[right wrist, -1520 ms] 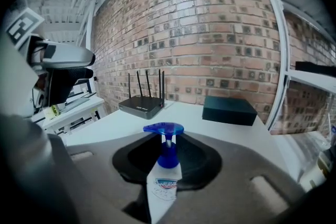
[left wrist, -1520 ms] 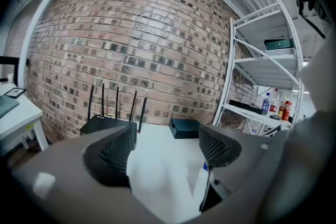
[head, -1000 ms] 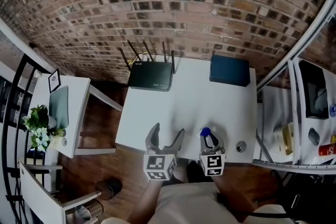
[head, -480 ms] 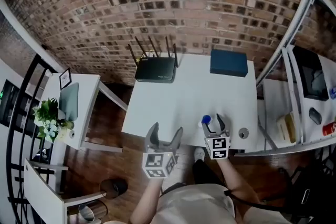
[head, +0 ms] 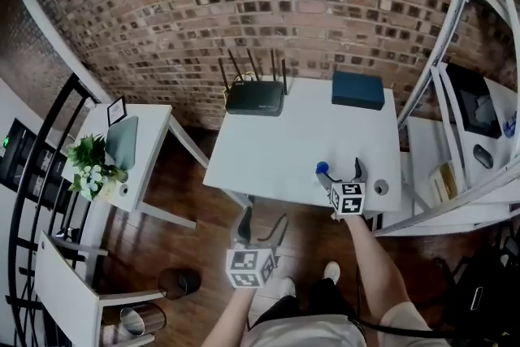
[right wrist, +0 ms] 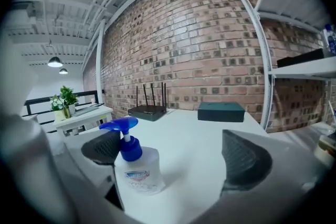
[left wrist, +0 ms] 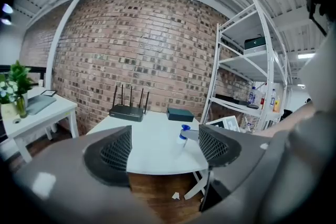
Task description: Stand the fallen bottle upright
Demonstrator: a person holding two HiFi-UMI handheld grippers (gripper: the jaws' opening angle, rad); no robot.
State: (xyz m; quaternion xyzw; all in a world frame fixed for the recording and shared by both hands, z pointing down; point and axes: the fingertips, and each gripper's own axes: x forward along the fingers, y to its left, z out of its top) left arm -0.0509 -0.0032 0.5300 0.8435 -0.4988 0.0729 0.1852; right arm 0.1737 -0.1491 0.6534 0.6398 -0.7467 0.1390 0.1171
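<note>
Bottle stands upright between the right gripper's opening, spread fingers, close by the left one; back straight out without brushing it.

The left gripper is held short of the white table, jaws wide apart and empty. There a blue-topped bottle stands upright; a router and a dark box sit near the brick wall.

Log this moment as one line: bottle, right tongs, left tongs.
bottle: upright on table | right tongs: opening, bottle between them | left tongs: open, empty, short of the table
</note>
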